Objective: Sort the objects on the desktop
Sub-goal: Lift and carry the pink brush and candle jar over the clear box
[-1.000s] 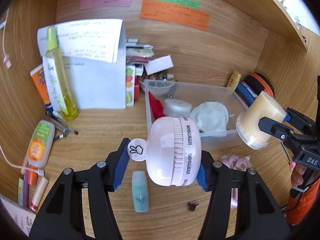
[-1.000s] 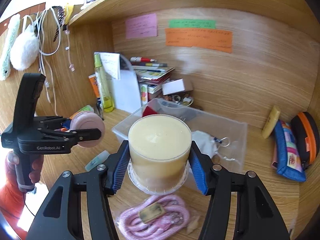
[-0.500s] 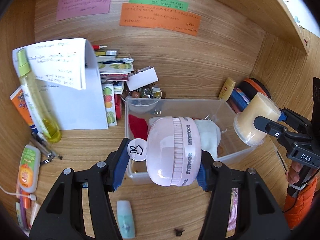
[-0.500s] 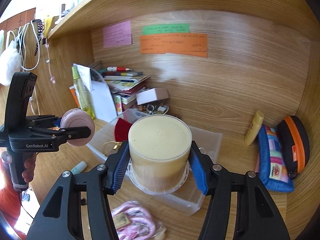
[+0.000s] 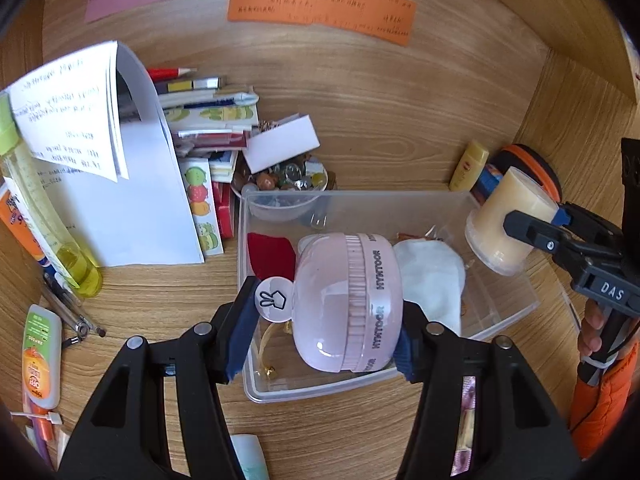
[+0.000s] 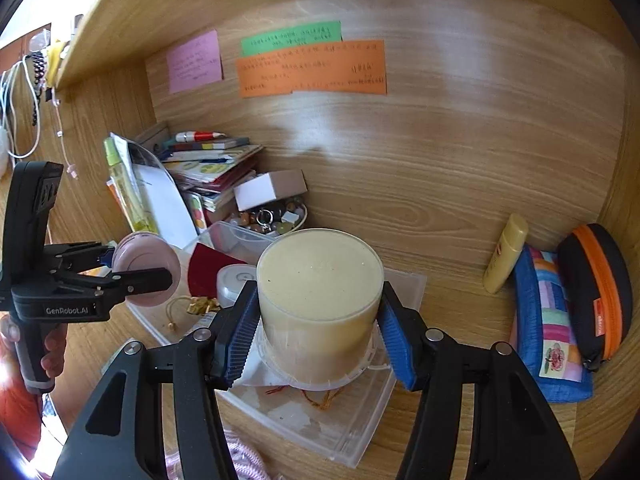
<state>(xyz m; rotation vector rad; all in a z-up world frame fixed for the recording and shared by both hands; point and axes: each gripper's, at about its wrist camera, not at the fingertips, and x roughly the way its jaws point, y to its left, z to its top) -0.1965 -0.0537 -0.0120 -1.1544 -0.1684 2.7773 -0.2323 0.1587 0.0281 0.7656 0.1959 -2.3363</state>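
Change noted: over the last second both grippers have travelled forward across the desk [image 5: 360,432], and the clear plastic bin [image 5: 256,360], which a second ago lay ahead of the left gripper, now sits directly beneath and in front of both. The teal tube formerly below the left gripper's jaws has slid almost out of the bottom of the view. Neither grip has altered.

Left gripper [image 5: 320,336]: clenched on the pink round fan-like gadget [image 5: 348,300], blue pads pressing its two flat sides. The gadget hangs over the near half of the bin, above a red cloth piece [image 5: 270,254] and a white pouch [image 5: 432,280] lying inside.

Right gripper [image 6: 316,328]: grasping the cream candle jar [image 6: 318,300] by its side wall, above the bin's right portion as seen from the left gripper.

Implication, as a judgement: both items appear to have reached the drop zone, so release into the bin looks to be the step in hand. The remaining clutter beside the bin is unsorted.

Orientation: the gadget's disc axis runs across, from pad to pad, its ribbed rim and lettered band standing on edge and running away from the gripper. The jar's long axis points forward along the right gripper's fingers and tilts upward, its flat cream end facing the right camera and its flanged base toward the bin.
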